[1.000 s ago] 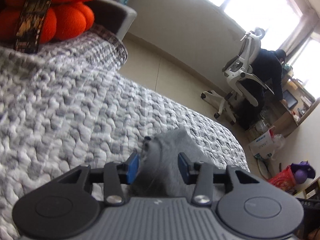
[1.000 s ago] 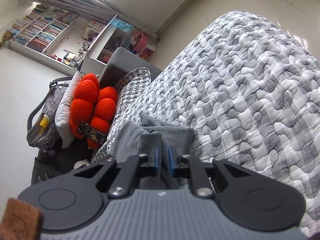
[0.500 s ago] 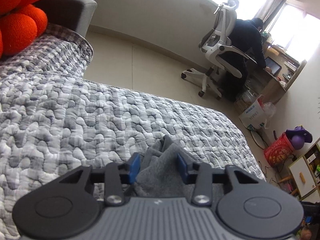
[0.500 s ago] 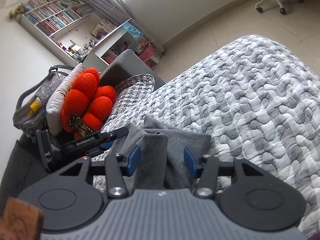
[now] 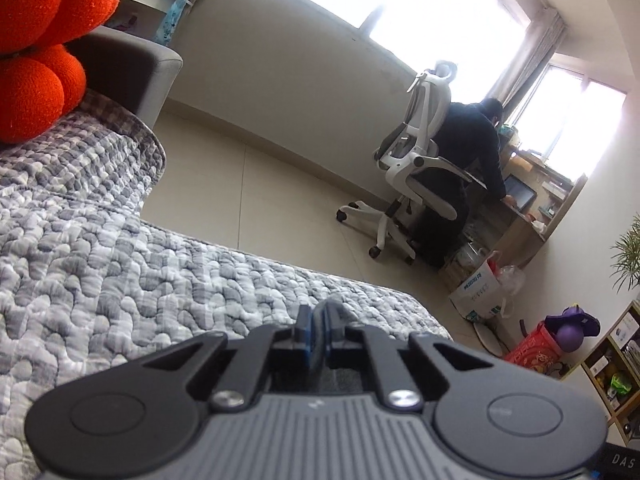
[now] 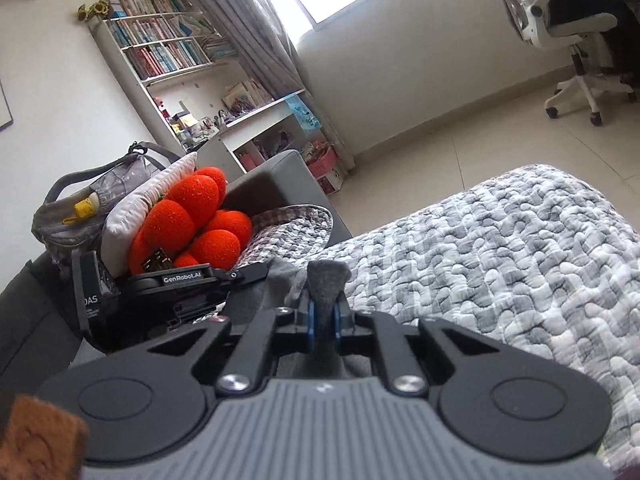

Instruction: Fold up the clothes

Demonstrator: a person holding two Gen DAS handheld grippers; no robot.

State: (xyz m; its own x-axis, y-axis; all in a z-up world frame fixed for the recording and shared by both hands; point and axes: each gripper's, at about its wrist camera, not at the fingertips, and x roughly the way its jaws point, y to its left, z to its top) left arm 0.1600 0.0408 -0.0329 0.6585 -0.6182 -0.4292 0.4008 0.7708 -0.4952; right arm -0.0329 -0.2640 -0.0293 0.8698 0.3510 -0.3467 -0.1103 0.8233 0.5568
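The garment (image 6: 326,280) is matt, felt-like grey cloth. The quilt (image 6: 500,248) is puckered stitched cotton. The cushion (image 6: 192,216) looks fuzzy orange knit. The right gripper (image 6: 324,320) is matt black plastic with shiny metal screws.

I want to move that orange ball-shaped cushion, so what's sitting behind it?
Behind the orange ball-shaped knitted cushion leans a white quilted pillow, with a grey fabric handbag further back. The black left gripper covers the cushion's base, so what's underneath stays hidden.

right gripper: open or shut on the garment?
Shut. The right gripper has its blue fingers pinching a tuft of the grey garment above the quilt.
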